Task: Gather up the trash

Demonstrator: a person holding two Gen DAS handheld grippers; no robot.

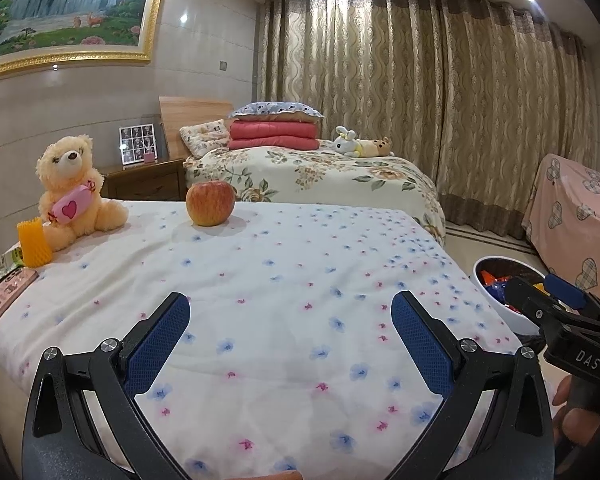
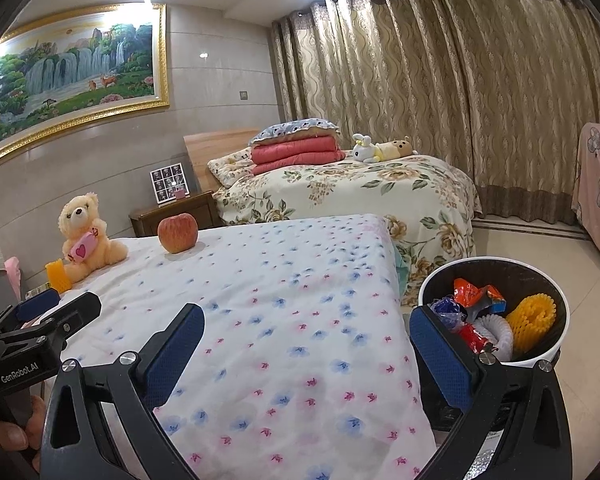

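A white bin (image 2: 556, 354) stands on the floor at the right of the flower-print cloth (image 2: 292, 320), holding wrappers and a yellow foam net (image 2: 530, 322). The bin (image 1: 500, 312) also shows at the right of the left wrist view. An orange foam net (image 1: 34, 242) and a green wrapper (image 1: 2, 264) lie at the cloth's left edge, beside a pink box (image 1: 4, 296). My left gripper (image 1: 290, 344) hangs open over the cloth, nothing between its fingers. My right gripper (image 2: 306, 354) is open too, its right finger (image 2: 440, 360) in front of the bin.
A teddy bear (image 1: 74, 188) and an apple (image 1: 211, 203) sit at the far side of the cloth. Behind stand a floral bed (image 1: 320, 176), a wooden nightstand (image 1: 148, 180) and curtains (image 1: 420, 92). A pink-covered piece of furniture (image 1: 576, 216) is at the right.
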